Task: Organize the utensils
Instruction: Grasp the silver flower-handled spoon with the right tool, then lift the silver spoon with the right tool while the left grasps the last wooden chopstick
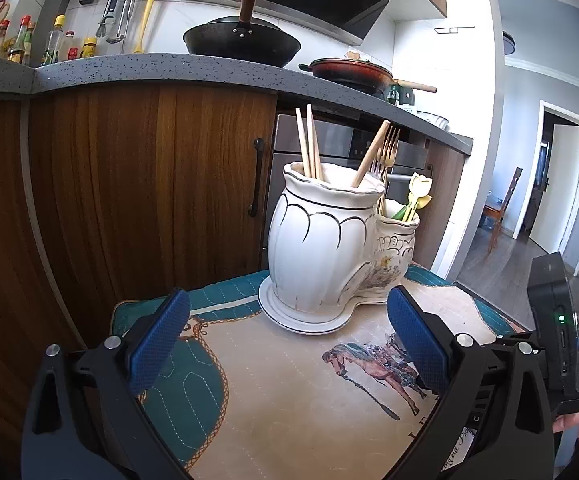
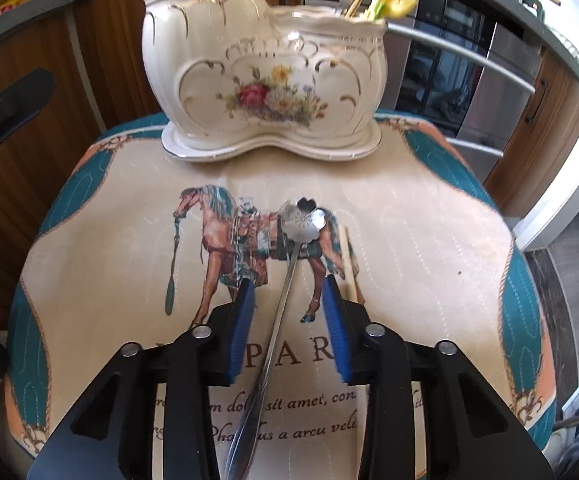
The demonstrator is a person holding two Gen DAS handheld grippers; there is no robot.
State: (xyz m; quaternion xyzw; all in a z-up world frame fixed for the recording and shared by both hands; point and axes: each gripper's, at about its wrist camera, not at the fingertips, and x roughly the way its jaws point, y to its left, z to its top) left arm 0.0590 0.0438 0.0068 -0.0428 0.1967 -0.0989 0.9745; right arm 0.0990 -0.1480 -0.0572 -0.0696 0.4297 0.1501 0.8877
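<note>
One long silver metal spoon with a flower-shaped bowl (image 2: 289, 264) lies on the horse-printed cloth tabletop (image 2: 429, 240), untouched between the half-open right tongs (image 2: 289, 300). One wooden chopstick (image 2: 349, 260) lies beside it. The cream two-compartment ceramic holder (image 1: 329, 240) carries three chopsticks and perhaps two forks. The left tongs (image 1: 285, 320) gape wide, holding nothing.

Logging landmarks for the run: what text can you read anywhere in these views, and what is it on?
"PAR", large capitals on the printed cloth, partly hidden by the right gripper.
"dol… sil amet, con…", cursive line below, crossed by the spoon.
"…us a arcu vel…", next line, ends cut off.
Sauce bottle labels: too small to read.
Ceramic utensil holder: no text.
</note>
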